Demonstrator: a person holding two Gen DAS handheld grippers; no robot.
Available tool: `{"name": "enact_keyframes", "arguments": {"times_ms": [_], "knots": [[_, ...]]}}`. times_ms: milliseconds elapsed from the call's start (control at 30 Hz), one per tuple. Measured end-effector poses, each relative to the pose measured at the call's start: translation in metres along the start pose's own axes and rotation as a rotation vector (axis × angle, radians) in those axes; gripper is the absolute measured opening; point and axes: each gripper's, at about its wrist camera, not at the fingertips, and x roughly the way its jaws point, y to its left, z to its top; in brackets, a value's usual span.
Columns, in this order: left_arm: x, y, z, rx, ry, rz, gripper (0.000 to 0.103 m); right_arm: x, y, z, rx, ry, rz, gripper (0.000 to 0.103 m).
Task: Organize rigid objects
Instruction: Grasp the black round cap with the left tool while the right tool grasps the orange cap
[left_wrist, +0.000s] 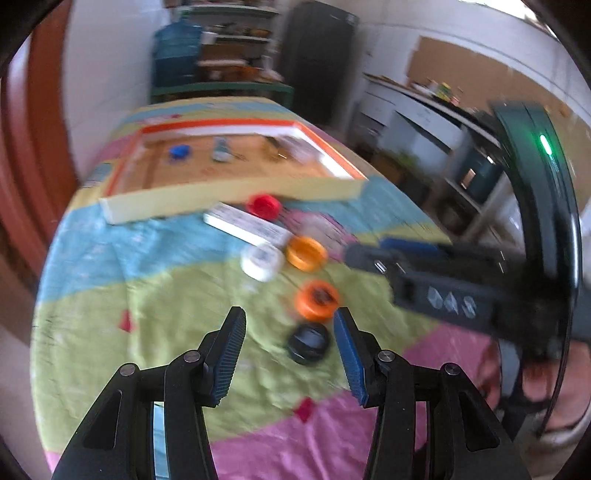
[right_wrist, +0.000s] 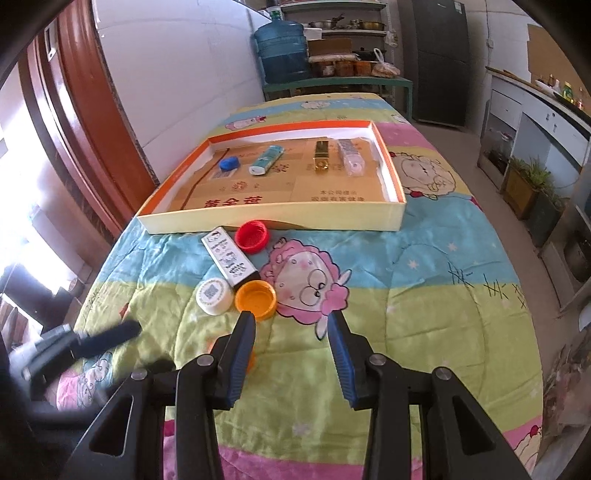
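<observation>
An orange-rimmed shallow box lies at the far side of the quilted table; it holds a blue cap, a blue tube, a gold object and a clear packet. In front of it lie a red cap, a white flat box, a white cap and a yellow-orange cap. An orange cap and a black cap lie just ahead of my open left gripper. My right gripper is open and empty.
The other hand-held gripper crosses the right of the left wrist view and shows blurred at the lower left of the right wrist view. A red door stands left of the table. Shelves and a water jug stand behind.
</observation>
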Motion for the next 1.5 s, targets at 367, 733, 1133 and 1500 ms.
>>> {"name": "enact_keyframes", "arguments": {"times_ms": [367,733,1133,1500], "knots": [[0.026,-0.016,-0.011,0.075,0.027,0.066,0.041,0.000,-0.012,-0.003,0.023,0.010,-0.021,0.041],[0.013,0.016,-0.006,-0.023,-0.020,0.124,0.031,0.021,0.017,-0.001,-0.062,0.055,0.023,0.041],[-0.001,0.045,0.002,-0.120,-0.051,0.157,0.031,0.045,0.042,0.009,-0.191,0.074,-0.015,0.039],[0.000,0.048,0.005,-0.133,-0.049,0.150,0.031,0.038,0.037,0.014,-0.173,0.047,0.013,0.030]]}}
